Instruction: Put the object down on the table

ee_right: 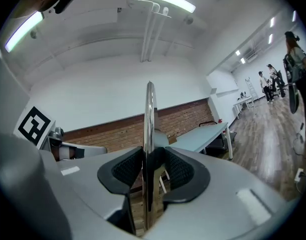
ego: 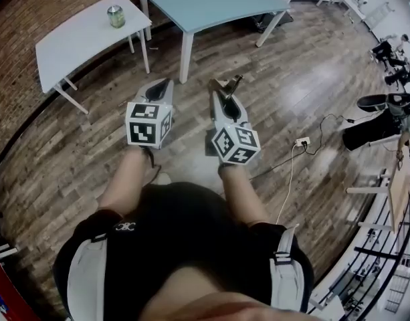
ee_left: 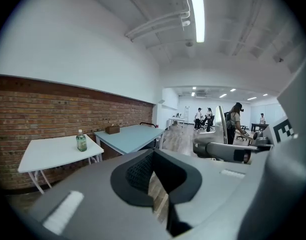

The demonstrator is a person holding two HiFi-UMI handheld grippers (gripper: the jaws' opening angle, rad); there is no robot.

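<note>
Between right gripper (ee_right: 153,156) jaws: thin metal piece (ee_right: 150,114), clamped edge-on, held up in the air.
Left gripper (ee_left: 153,156): closed, nothing inside.
Tables: white table (ego: 77,42), blue table (ego: 211,5), ahead, well apart.
Left to do: reach table, set down, release.

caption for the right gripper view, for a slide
Right gripper clamps a thin shiny metal object, light blue table beyond.
</note>
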